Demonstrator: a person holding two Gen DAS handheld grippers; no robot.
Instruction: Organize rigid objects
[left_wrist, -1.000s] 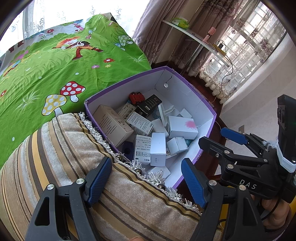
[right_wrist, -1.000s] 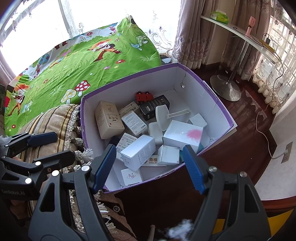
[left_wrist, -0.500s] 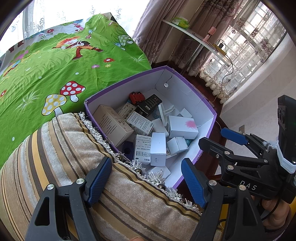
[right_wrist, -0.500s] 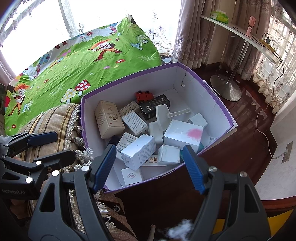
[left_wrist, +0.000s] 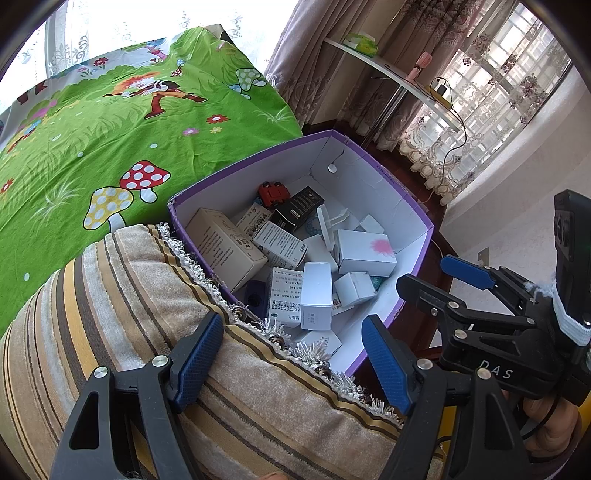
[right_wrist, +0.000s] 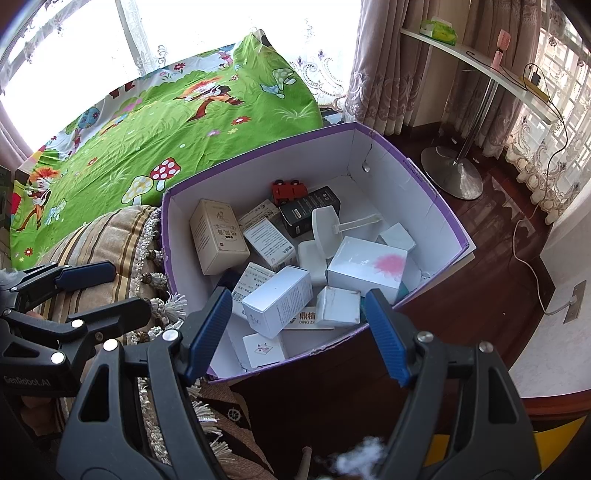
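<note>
A green cartoon bedspread (right_wrist: 155, 122) fills the left of the room, a striped fringed cushion (left_wrist: 122, 314) below it. The left gripper (left_wrist: 293, 363) hangs over that cushion, jaws apart and holding nothing. Just right of the cushion stands a purple-rimmed box (right_wrist: 424, 192) heaped with small cartons, among them a beige carton (right_wrist: 218, 236), a red toy car (right_wrist: 290, 190) and a white carton with a pink blot (right_wrist: 369, 267). The right gripper (right_wrist: 301, 332), jaws spread and empty, hovers over the box's near edge. A white shelf (right_wrist: 480, 70) lines the curtained window at right.
</note>
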